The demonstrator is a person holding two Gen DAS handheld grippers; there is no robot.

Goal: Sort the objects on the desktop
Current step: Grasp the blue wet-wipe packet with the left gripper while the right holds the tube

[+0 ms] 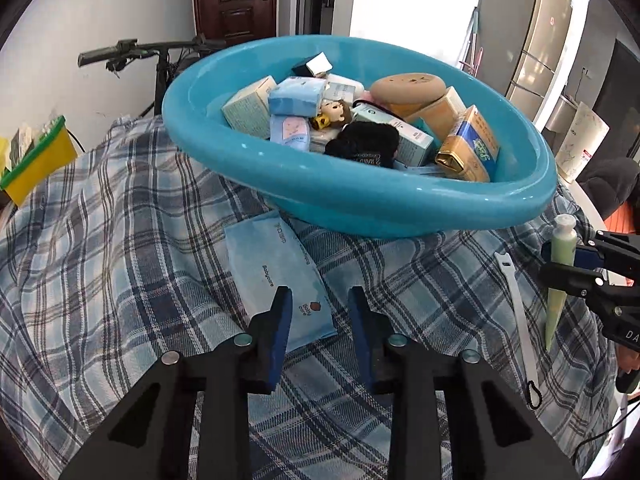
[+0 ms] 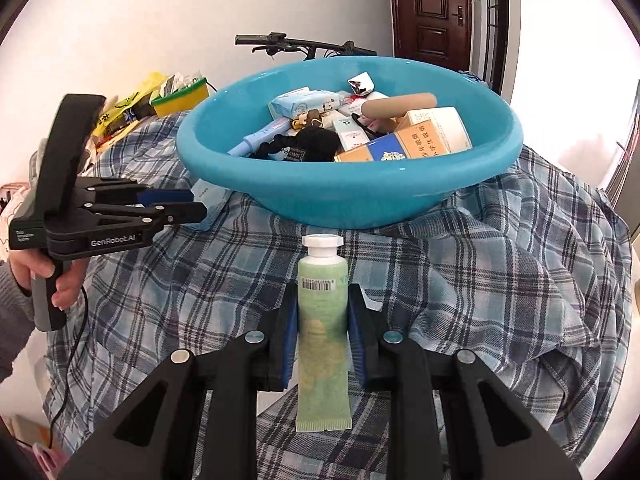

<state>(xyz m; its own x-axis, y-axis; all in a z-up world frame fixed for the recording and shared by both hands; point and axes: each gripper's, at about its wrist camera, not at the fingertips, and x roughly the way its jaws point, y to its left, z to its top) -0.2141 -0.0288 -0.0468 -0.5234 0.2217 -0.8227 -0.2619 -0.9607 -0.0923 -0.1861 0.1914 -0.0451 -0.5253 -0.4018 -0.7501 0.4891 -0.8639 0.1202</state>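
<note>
A blue basin (image 1: 360,204) (image 2: 348,204) full of boxes, packs and a black hair tie stands on the plaid cloth. My right gripper (image 2: 322,312) is shut on a green tube (image 2: 322,320) with a white cap, held above the cloth in front of the basin; it also shows in the left wrist view (image 1: 560,268). My left gripper (image 1: 320,304) is open and empty, hovering over a light blue wipes pack (image 1: 280,276) that lies on the cloth before the basin. The left gripper shows in the right wrist view (image 2: 196,204), at the pack's edge.
A white strap (image 1: 518,312) lies on the cloth right of the pack. A yellow and green bag (image 1: 38,164) (image 2: 180,98) sits at the far left. A bicycle (image 1: 160,56) stands behind the table. The plaid cloth (image 2: 500,260) drapes over the table edges.
</note>
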